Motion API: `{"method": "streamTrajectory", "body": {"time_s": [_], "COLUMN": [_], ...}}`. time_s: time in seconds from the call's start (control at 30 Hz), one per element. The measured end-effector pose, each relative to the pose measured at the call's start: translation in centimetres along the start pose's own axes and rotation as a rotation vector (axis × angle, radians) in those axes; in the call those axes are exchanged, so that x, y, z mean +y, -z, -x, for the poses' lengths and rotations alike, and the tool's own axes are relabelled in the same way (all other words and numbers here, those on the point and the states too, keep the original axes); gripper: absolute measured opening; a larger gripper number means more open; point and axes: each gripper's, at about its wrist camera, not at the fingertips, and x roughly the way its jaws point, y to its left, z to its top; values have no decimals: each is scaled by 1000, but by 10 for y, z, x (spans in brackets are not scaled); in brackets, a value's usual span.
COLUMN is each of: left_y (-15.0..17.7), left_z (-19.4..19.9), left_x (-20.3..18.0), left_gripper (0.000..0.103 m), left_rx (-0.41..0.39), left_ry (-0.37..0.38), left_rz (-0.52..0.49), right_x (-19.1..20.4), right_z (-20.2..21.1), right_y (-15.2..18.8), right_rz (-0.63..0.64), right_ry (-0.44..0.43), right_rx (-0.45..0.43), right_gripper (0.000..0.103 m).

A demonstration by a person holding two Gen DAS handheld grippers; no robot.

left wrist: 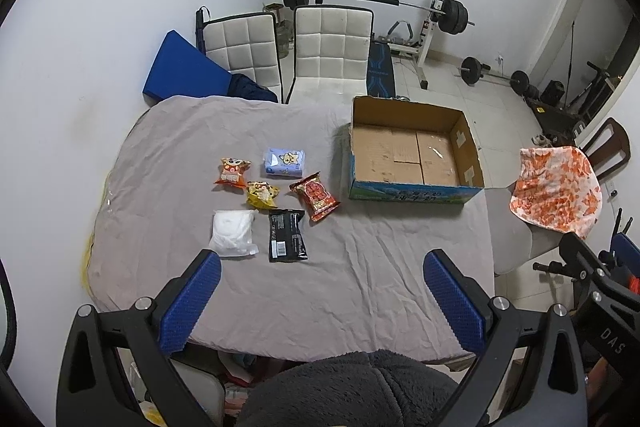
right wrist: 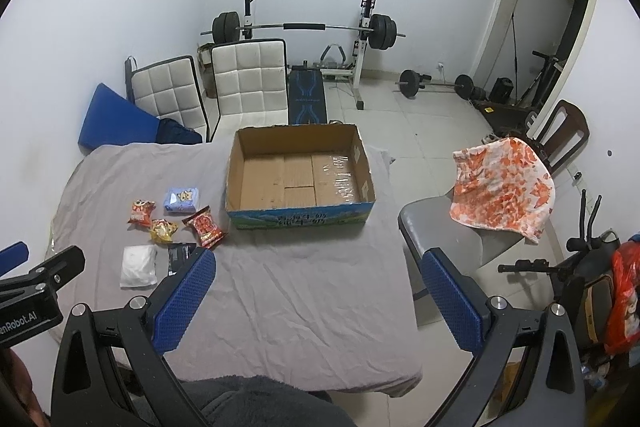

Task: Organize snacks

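Note:
Several snack packs lie grouped on the grey cloth: an orange bag [left wrist: 231, 171], a light blue pack [left wrist: 285, 162], a yellow bag [left wrist: 262, 193], a red bag [left wrist: 316, 195], a white pack [left wrist: 234, 233] and a black pack [left wrist: 286, 235]. An empty cardboard box [left wrist: 414, 151] stands to their right. My left gripper [left wrist: 320, 269] hovers open above the table's near edge, nothing between its fingers. My right gripper [right wrist: 316, 267] is open too, near the front edge, with the box [right wrist: 300, 179] ahead and the snacks to its left, the red bag [right wrist: 205, 223] closest to the box.
The table [left wrist: 360, 287] carries a wrinkled grey cloth. Two white chairs [left wrist: 328, 51] stand behind it beside a blue pad [left wrist: 184, 67]. A grey seat with an orange-patterned towel [right wrist: 504, 187] sits at the right. Barbell rack [right wrist: 304, 27] and weights fill the back.

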Motion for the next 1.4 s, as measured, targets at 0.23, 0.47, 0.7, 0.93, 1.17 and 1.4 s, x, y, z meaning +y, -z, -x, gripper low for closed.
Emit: {"method": "streamTrajectory", "body": {"time_s": [0.23, 0.47, 0.7, 0.93, 1.17, 1.4], "left_y": [0, 1, 0, -6, -31, -42], "left_z": [3, 6, 5, -8, -44, -121], "left_x": [0, -2, -2, 6, 47, 116], "left_gripper": [103, 103, 103, 103, 103, 103], "left_rx": [-2, -11, -6, -3, -28, 92], "left_ry": [-7, -10, -2, 0, -53, -146], "left_rz": [-6, -6, -11, -3, 39, 111], "right_x": [-2, -3, -2, 4, 58, 143], "right_z": [3, 0, -6, -32, -101, -204], "right_y": [3, 4, 4, -2, -10, 6], "right_rz": [-4, -14, -27, -30, 64, 167], "right_ry": [-8, -25, -33, -54, -118, -231], "right_rx": [-10, -5, -4, 20, 119, 311], "right_gripper": [103, 103, 103, 103, 103, 103]}}
